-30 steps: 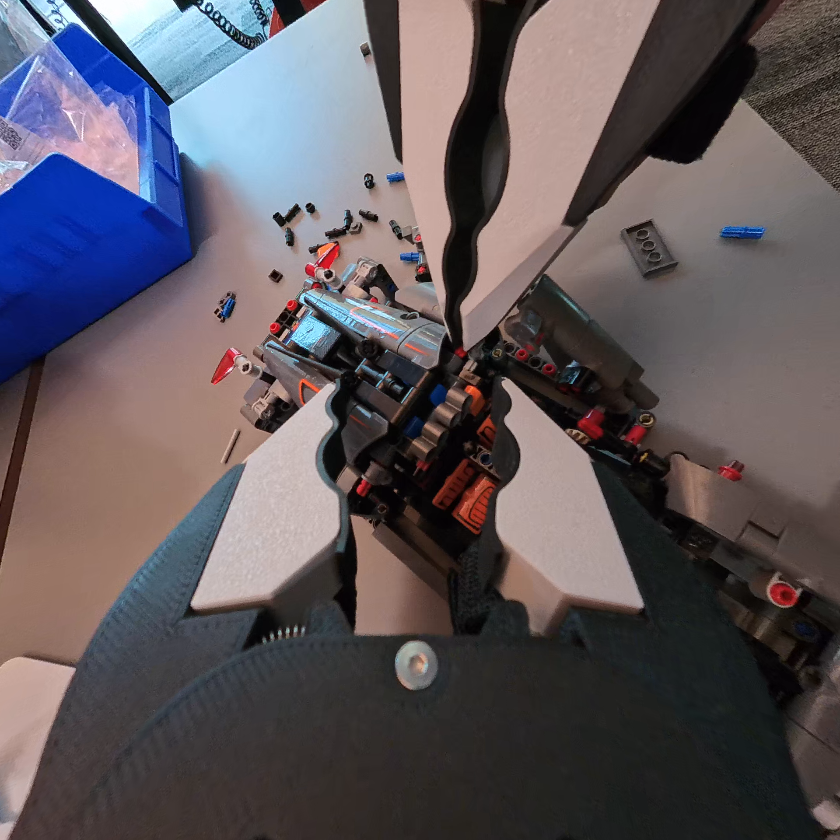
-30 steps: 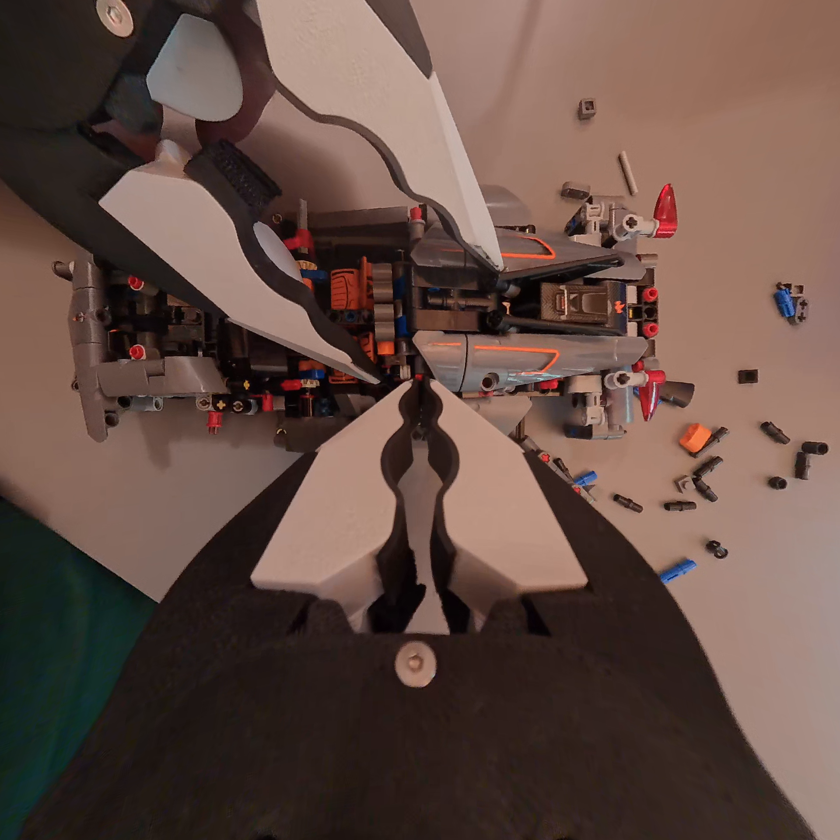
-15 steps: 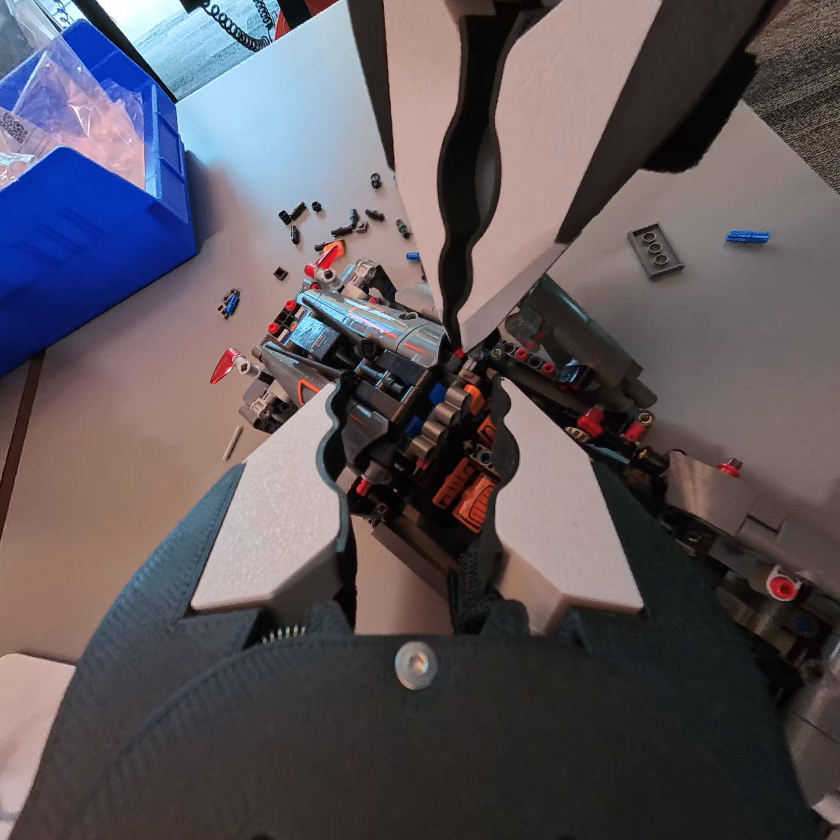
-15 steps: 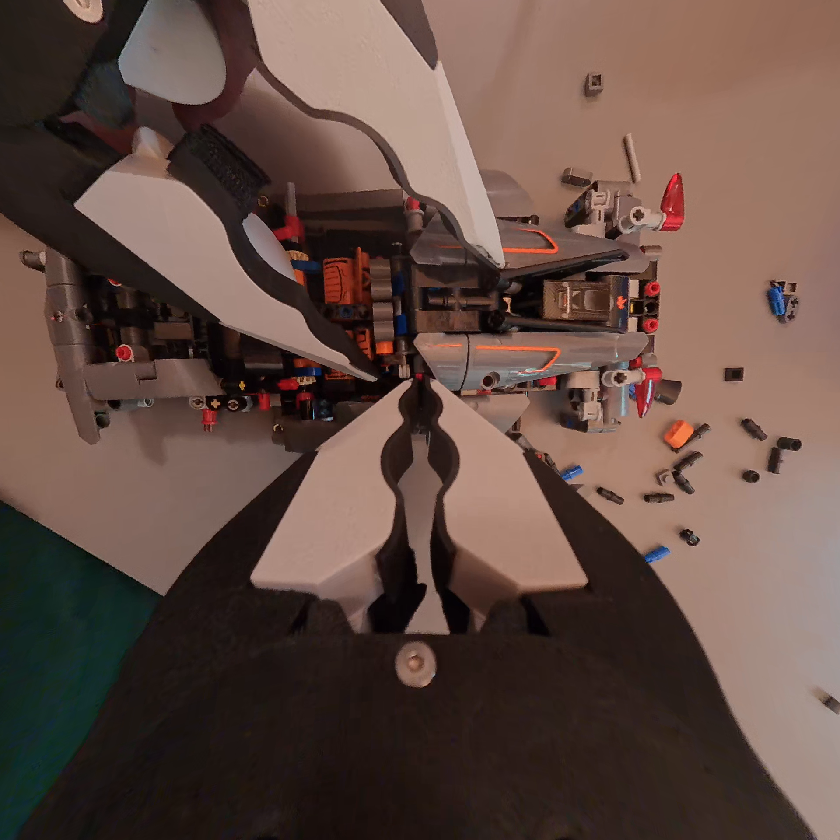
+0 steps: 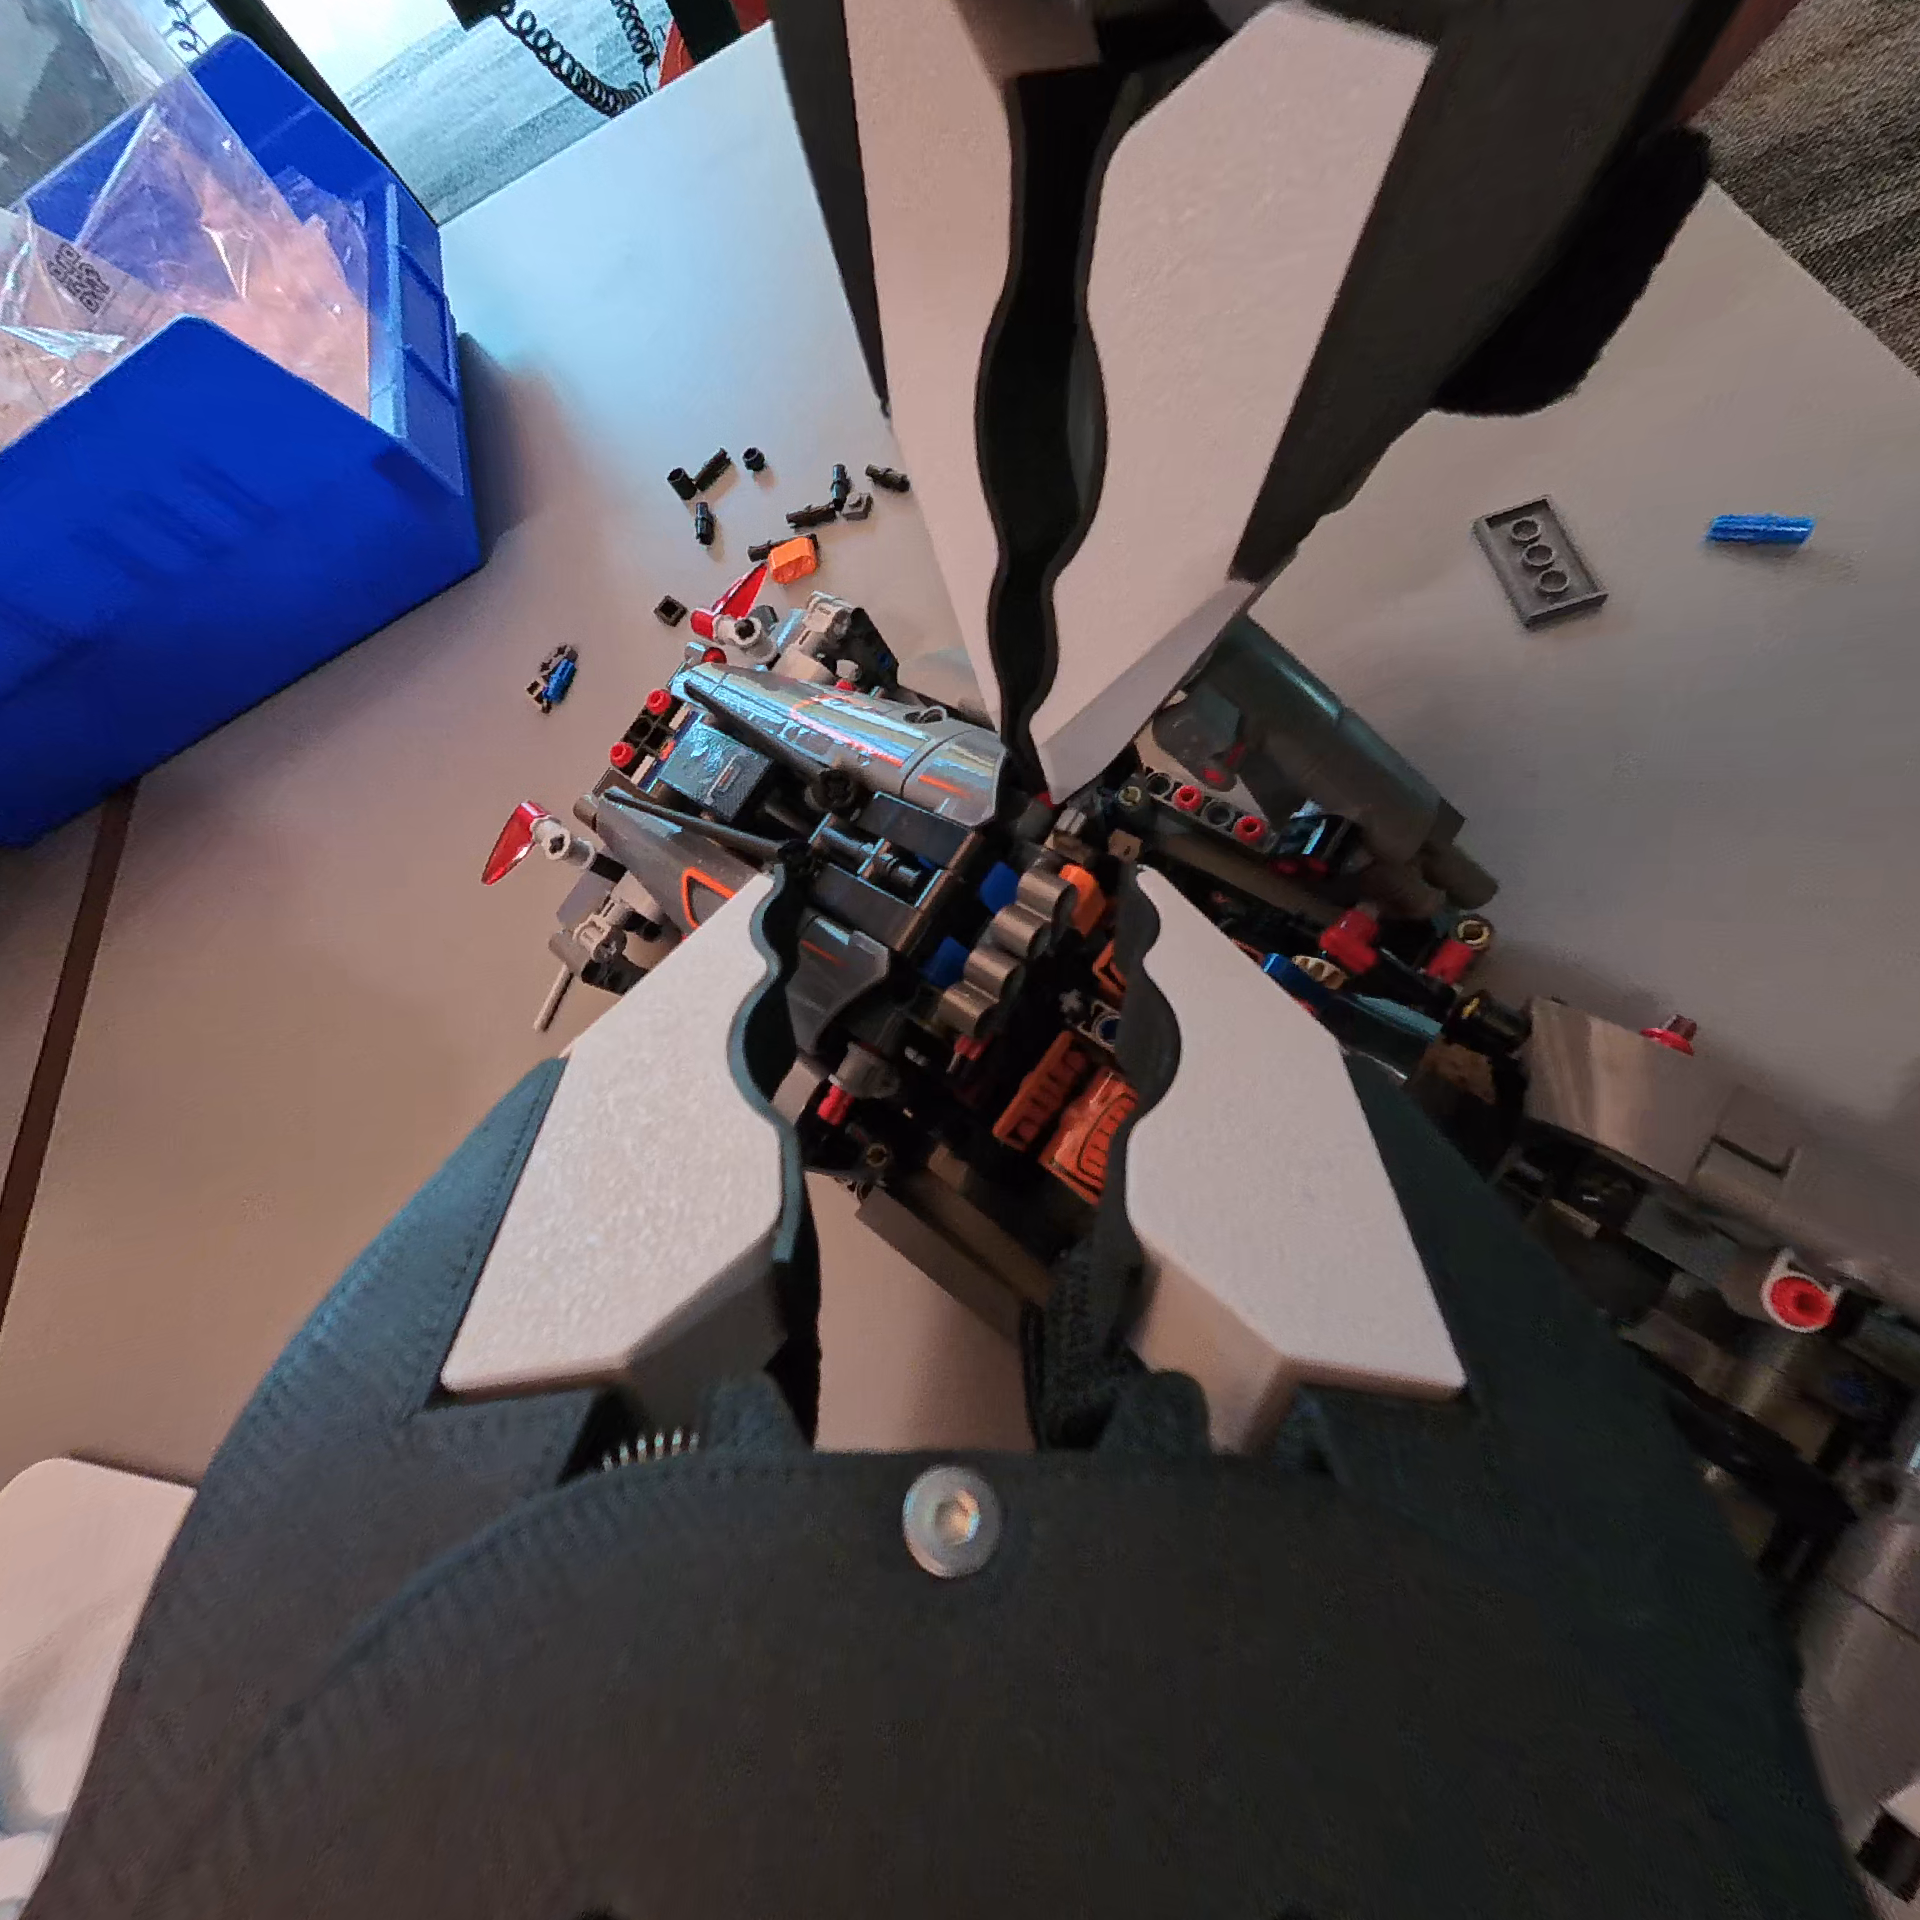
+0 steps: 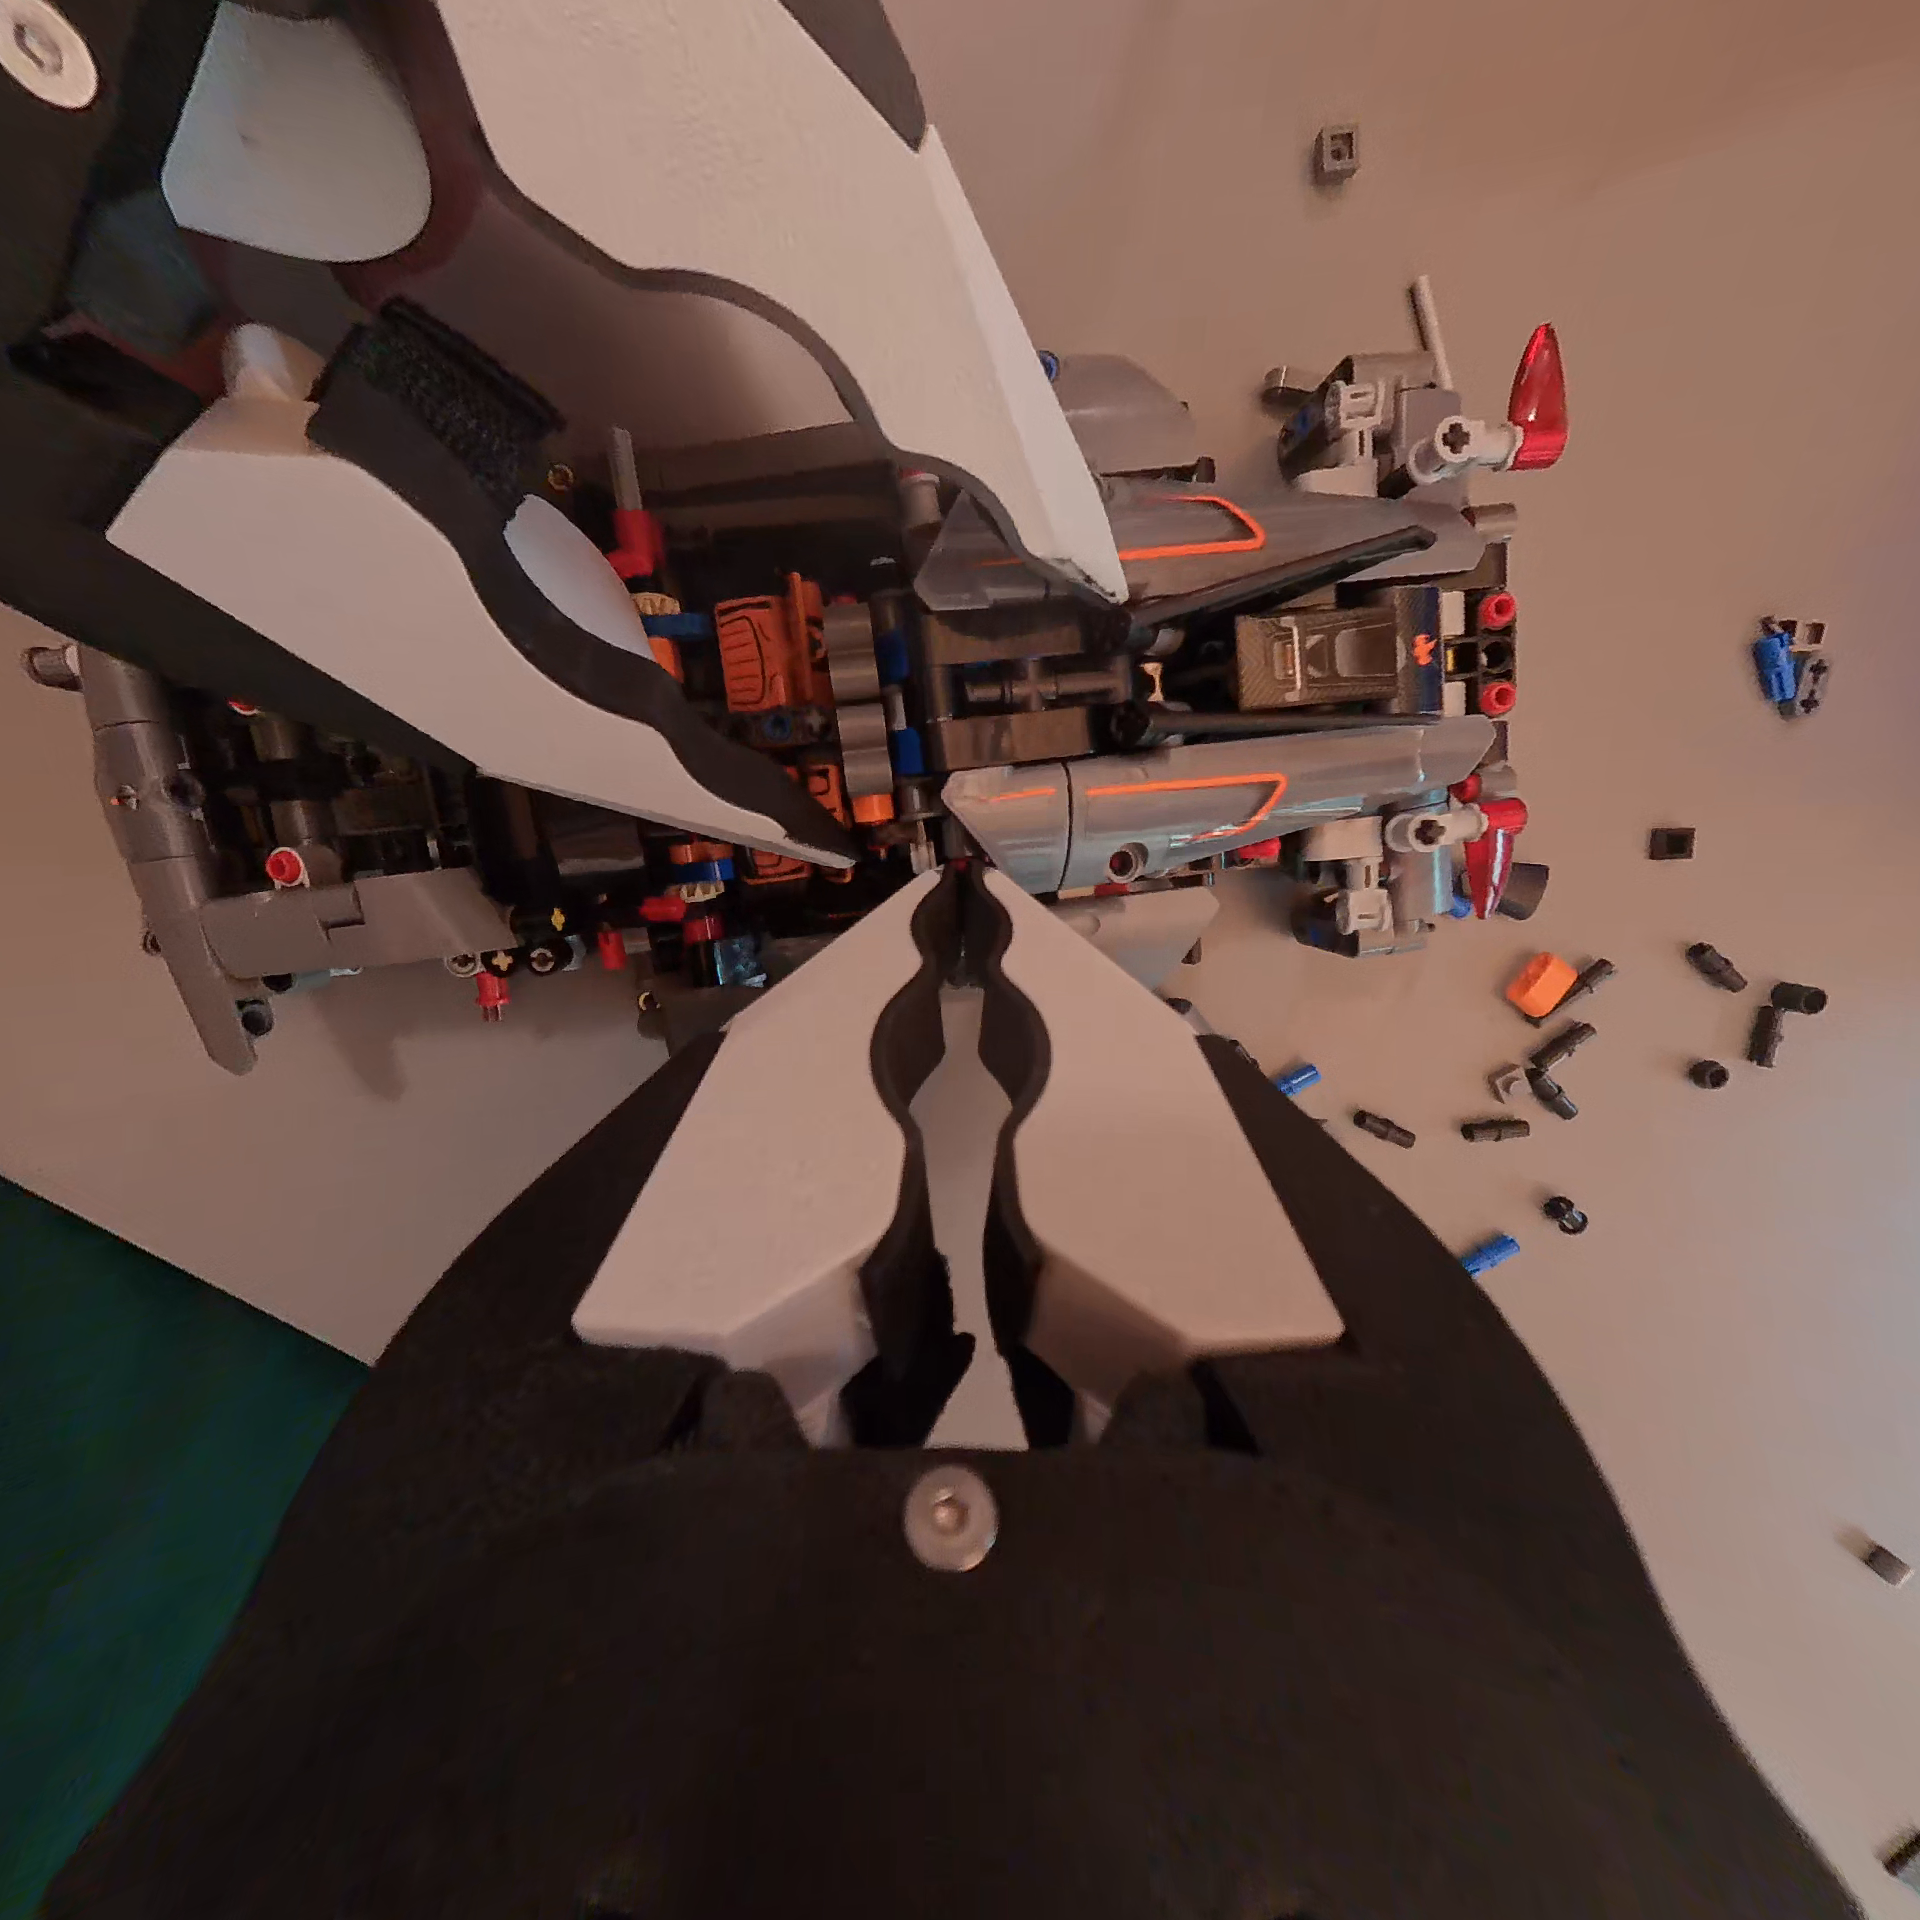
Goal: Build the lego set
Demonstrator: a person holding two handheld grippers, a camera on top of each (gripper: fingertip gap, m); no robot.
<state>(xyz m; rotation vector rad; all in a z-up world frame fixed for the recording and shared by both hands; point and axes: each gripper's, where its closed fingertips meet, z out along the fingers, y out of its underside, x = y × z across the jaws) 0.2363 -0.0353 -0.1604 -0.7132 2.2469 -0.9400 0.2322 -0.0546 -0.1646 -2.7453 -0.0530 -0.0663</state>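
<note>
- Lego model [image 6: 1039,717]: grey, black and orange vehicle-like build, lying flat on the white table [image 6: 1714,312], right at your 2 sets of tips.
- Left gripper [image 5: 956,904]: fingers spread wide, straddling the model's middle, 1 tip on the grey panel with orange trim [image 5: 831,956], the other beside the orange engine block [image 5: 1070,1101]. Bracing, not pinching, as far as I can judge.
- Right gripper [image 6: 961,883]: fingers nearly together, tips pressed at the model's near edge by a small red pin [image 5: 1042,798]. Can't tell if the pin is actually gripped or just pushed; the tips hide it.
- Progress: chassis, engine, side panels and red tail cones look fitted, so you're well along. Not finished, I'd say.
- Still loose just right of your right gripper: black pins [image 6: 1496,1127], 1 orange piece [image 6: 1540,982], blue pins [image 6: 1491,1254].
- Beyond the right gripper in the left view: a grey 3-hole plate [image 5: 1538,559] and a blue pin [image 5: 1759,528], well apart from the model.
- Blue bin [image 5: 208,540] with clear bags, far left of your left gripper.
- Hidden: the left gripper covers the model's rear half in the right view; the model's far end runs out of frame in the left view. Exact seat of the pin can't be made out.
</note>
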